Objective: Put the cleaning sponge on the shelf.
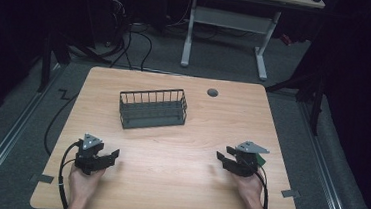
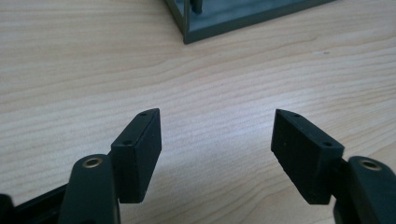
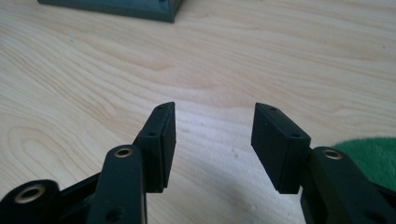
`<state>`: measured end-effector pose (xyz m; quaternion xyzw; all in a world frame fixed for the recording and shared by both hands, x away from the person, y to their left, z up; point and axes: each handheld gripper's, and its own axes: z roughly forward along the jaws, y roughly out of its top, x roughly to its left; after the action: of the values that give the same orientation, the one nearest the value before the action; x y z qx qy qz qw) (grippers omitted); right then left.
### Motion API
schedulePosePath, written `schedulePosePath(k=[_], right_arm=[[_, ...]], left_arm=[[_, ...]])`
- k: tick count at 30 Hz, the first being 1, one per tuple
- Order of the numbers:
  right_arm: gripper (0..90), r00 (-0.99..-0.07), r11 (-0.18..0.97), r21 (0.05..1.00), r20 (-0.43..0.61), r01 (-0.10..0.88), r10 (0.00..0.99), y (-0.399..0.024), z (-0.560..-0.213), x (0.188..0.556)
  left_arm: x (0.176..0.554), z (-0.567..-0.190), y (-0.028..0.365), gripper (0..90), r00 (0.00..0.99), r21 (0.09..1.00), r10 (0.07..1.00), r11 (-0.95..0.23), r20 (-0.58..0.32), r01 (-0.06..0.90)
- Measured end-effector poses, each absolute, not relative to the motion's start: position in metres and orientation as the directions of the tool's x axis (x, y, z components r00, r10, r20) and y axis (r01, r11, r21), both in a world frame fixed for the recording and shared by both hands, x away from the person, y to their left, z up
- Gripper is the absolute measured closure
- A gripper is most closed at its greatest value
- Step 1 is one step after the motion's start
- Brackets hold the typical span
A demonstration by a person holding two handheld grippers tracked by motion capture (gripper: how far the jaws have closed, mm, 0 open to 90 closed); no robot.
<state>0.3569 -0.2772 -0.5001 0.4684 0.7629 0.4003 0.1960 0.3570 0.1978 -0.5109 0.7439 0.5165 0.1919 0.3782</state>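
High view: left gripper (image 1: 112, 155) rests on bench (image 1: 166, 193), fingers apart, holding nothing. Wire basket (image 1: 153, 109) sits ahead, centre, long axis crosswise, somewhat nearer the left. Right gripper (image 1: 223, 157), fingers narrower, likewise holding nothing.

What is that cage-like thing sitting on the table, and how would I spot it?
Start from the light wooden table and look to its far half, a little left of centre. There stands a dark wire basket, oblong and open-topped, with thin upright bars for walls. It is the tallest thing on the tabletop, apart from both hand-held tongs near the front edge and the small round grey hole to its right.
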Motion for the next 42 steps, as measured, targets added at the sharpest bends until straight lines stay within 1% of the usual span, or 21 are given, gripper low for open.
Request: schedulePosePath(k=[3, 12, 20, 27, 37, 42], right_arm=[[52.4, -0.494, 0.236, 0.802, 0.083, 0.548, 0.866, -0.274, -0.489, 0.365], [54.7, -0.515, 0.238, 0.806, 0.095, 0.541, 0.852, -0.264, -0.472, 0.383], [56.3, -0.532, 0.224, 0.814, 0.119, 0.536, 0.838, -0.256, -0.46, 0.4], [57.3, -0.545, 0.224, 0.816, 0.128, 0.532, 0.828, -0.245, -0.448, 0.418], [58.3, -0.555, 0.226, 0.818, 0.133, 0.53, 0.821, -0.233, -0.438, 0.439], [58.4, -0.557, 0.231, 0.819, 0.126, 0.526, 0.821, -0.223, -0.43, 0.452]], left_arm=[[0.363, -0.5, 0.197, 35.0, 0.404, 0.766, 0.908, -0.18, -0.112, 0.617], [0.377, -0.475, 0.196, 36.9, 0.416, 0.78, 0.899, -0.159, -0.14, 0.605], [0.394, -0.455, 0.199, 38.3, 0.405, 0.789, 0.898, -0.122, -0.17, 0.602], [0.412, -0.437, 0.197, 39.2, 0.396, 0.795, 0.902, -0.112, -0.17, 0.597], [0.432, -0.427, 0.195, 41.8, 0.376, 0.797, 0.909, -0.09, -0.179, 0.598], [0.445, -0.426, 0.192, 42.4, 0.361, 0.788, 0.917, -0.095, -0.169, 0.608]])
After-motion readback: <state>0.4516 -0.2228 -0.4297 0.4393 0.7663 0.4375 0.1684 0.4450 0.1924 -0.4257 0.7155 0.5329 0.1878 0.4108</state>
